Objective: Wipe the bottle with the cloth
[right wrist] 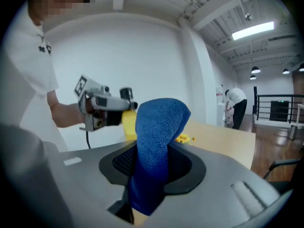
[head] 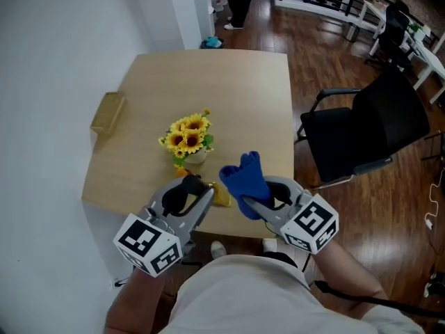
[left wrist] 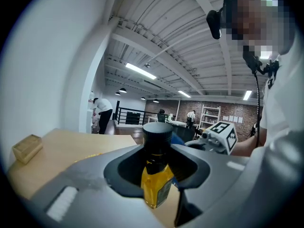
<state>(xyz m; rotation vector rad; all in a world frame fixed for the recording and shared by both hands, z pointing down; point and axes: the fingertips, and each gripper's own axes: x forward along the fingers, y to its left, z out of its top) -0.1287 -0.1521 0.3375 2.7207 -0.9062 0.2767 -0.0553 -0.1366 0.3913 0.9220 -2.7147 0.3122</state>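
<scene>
The left gripper (head: 197,190) clamps the bottle (left wrist: 156,177). At its three o'clock, the right gripper (head: 256,204) pinches the cloth (head: 247,176), which should press snugly along the bottle's side.

bottle (left wrist: 156,184) amber-yellow with a black cap, cloth (right wrist: 154,146) solid royal blue with a fine woven texture. Both the left hand-held gripper (head: 197,186) and the right hand-held gripper (head: 254,199) are light grey with black inner faces, and their marker cubes (head: 149,245) are white with black square codes. Background: tabletop (head: 236,96) pale tan wood, box (head: 108,113) tan, sunflowers (head: 188,134) yellow with dark centres and green leaves in an off-white pot (head: 197,157), chair (head: 375,124) black, floor (head: 278,26) dark red-brown planks, wall (head: 55,47) plain white, shirt (head: 236,291) off-white.
</scene>
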